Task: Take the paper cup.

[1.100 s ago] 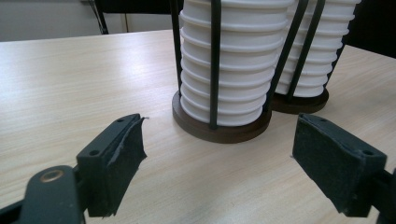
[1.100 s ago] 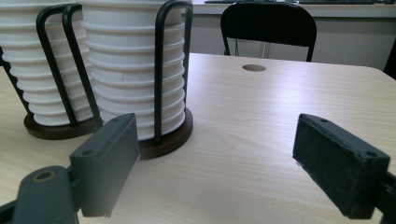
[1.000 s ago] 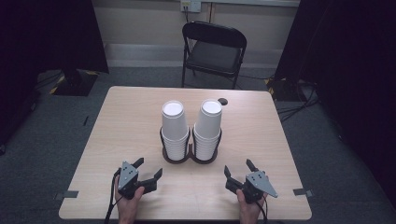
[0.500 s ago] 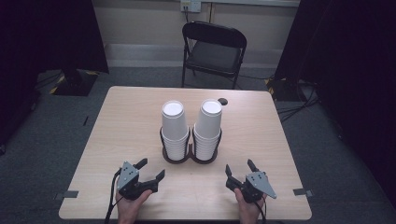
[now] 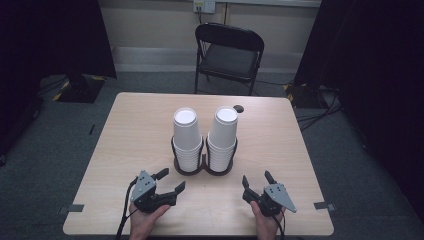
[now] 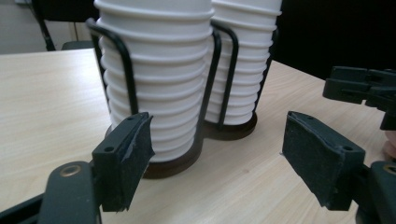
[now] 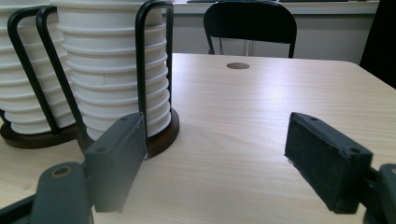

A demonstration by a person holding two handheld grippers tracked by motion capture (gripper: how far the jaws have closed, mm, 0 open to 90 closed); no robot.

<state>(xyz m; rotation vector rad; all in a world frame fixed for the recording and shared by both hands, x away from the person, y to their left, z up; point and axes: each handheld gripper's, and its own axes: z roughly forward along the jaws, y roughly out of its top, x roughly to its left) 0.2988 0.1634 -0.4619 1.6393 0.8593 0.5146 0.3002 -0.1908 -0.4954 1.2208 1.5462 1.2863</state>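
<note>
Viewing from above, I note a far chair (image 5: 229,52); cup stacks (image 5: 205,137) unchanged. Left gripper (image 5: 167,181) and right gripper (image 5: 256,179) remain wide open, empty.

The table (image 5: 125,135) is pale wood with a fine light grain. At its middle stand two stacks of white cups (image 5: 186,135), ribbed with rims, in a black wire holder (image 5: 204,167) on a dark brown base. Behind the table is a black folding chair (image 5: 228,52) on grey carpet (image 5: 50,150). Near the table's front edge, both grippers are black with grey top plates: left gripper (image 5: 170,181), right gripper (image 5: 257,179).
</note>
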